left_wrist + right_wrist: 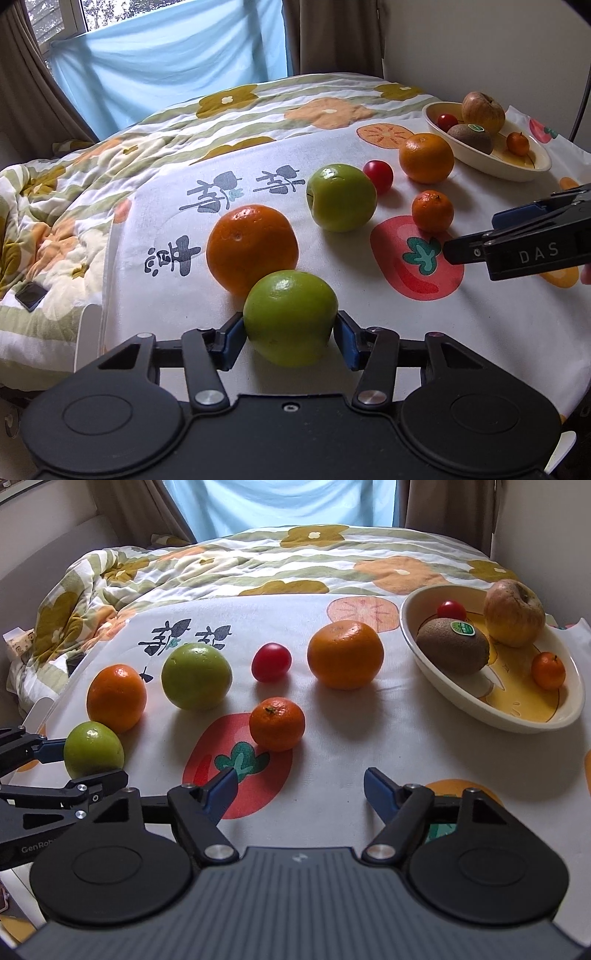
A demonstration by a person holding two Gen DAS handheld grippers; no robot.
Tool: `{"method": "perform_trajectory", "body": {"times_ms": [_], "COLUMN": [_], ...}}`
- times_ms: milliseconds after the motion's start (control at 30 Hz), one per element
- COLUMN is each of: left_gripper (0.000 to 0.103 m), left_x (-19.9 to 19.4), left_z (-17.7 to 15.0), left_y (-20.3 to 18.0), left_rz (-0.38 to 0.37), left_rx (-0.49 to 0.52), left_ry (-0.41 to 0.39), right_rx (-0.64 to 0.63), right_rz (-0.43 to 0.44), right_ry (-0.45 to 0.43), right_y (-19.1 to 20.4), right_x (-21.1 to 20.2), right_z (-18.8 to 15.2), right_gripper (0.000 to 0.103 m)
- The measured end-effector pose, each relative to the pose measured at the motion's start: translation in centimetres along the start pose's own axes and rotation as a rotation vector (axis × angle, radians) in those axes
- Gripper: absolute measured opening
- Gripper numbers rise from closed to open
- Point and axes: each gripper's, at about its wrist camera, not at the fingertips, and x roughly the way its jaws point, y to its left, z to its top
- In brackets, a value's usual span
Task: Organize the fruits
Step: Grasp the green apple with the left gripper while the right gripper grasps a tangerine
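Left claw [290, 336] clamps the near green apple [290, 317] on the desk cloth [332, 295], touching an orange [252, 248]. Right claw [300, 788] gapes wide, holding nothing, behind the small mandarin [277, 723]. Bowl [517, 720] far right holds kiwi [452, 650].

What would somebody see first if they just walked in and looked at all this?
Probably the green apple right up front, squeezed between the pads of the left tool. Behind it, oranges, another apple and a tomato lie scattered on the fruit-print cloth, and at the far right a cream bowl holds a kiwi and other fruit.
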Motion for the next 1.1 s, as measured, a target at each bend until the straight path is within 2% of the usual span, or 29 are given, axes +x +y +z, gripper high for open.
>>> {"method": "perform_trajectory", "body": {"times_ms": [567, 733, 1100], "left_gripper": [0.055, 0.055, 0.055], "left_x": [-0.5, -0.7, -2.4], "left_z": [-0.6, -0.8, -0.1], "left_y": [0.2, 0.3, -0.1], "left_rz": [-0.004, 0.002, 0.031], "left_rx": [-0.003, -0.01, 0.0], "left_ry": [-0.003, 0.001, -0.023], "right_rx": [-0.031, -0.05, -0.046], "right_rz": [0.0, 0.008, 0.024], "right_ry": [-0.033, -0.035, -0.075], "right_y": [1.3, 1.5, 0.9], "right_x": [2.2, 2.2, -0.1], "right_z": [2.0, 2.2, 3.2], "right_gripper": [0.065, 0.052, 0.052]}}
